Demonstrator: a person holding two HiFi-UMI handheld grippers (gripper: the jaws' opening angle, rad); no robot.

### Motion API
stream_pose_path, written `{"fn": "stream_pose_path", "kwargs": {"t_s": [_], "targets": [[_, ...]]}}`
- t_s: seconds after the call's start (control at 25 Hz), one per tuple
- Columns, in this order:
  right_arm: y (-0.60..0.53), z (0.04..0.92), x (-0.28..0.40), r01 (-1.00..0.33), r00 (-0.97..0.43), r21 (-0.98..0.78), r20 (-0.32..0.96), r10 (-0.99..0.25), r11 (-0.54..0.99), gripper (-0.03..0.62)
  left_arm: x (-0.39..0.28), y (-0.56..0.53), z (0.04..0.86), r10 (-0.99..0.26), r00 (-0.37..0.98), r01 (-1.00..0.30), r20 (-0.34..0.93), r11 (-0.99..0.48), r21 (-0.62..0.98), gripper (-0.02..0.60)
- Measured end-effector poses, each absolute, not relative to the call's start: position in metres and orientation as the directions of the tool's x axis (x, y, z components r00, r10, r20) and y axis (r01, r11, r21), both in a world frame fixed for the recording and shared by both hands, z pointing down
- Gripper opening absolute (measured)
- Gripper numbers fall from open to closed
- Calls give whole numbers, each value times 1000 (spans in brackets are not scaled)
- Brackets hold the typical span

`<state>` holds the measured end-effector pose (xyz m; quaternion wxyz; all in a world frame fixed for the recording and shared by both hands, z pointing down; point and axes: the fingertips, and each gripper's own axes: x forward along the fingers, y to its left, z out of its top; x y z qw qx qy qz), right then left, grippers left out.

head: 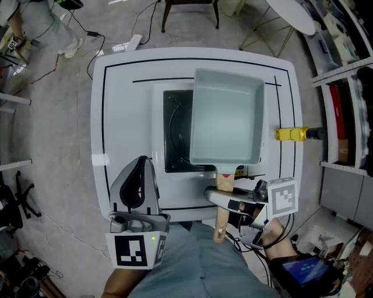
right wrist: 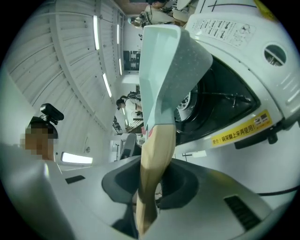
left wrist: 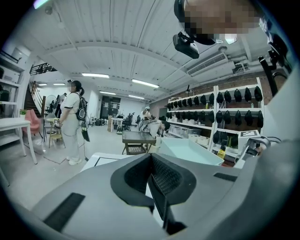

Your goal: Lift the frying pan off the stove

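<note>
A pale teal rectangular frying pan (head: 226, 122) with a wooden handle (head: 221, 224) hangs over the white portable stove (head: 158, 116), whose black burner well (head: 175, 131) shows at the pan's left. My right gripper (head: 224, 198) is shut on the handle from the right side. In the right gripper view the handle (right wrist: 154, 159) runs between the jaws, and the pan (right wrist: 164, 70) stands clear of the burner (right wrist: 211, 103). My left gripper (head: 141, 166) is at the table's front left, shut on nothing and apart from the stove. The pan (left wrist: 187, 150) lies ahead of it to the right.
The stove sits on a white table (head: 122, 116) with black lines. A yellow-handled tool (head: 291, 134) lies at the table's right edge. Shelving (head: 349, 87) runs along the right, and a chair (head: 189, 11) stands behind the table. A person (left wrist: 72, 122) stands far off.
</note>
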<state>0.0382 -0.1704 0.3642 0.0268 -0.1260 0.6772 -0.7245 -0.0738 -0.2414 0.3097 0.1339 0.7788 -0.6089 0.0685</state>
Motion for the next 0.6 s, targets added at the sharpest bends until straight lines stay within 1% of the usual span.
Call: {"fn": "stream_pose_path", "kwargs": {"t_s": [0.44,0.6], "targets": [[-140,330,56,-157,-964,-987,156,-215,-11,106,-66,-224,294,-938,248,-968,243,-228,108,17],[-122,325,60,-155,-963,-988,156,-220,-21,107,-61,-213,288,-939,256,-966,230,-237,107,17]]}}
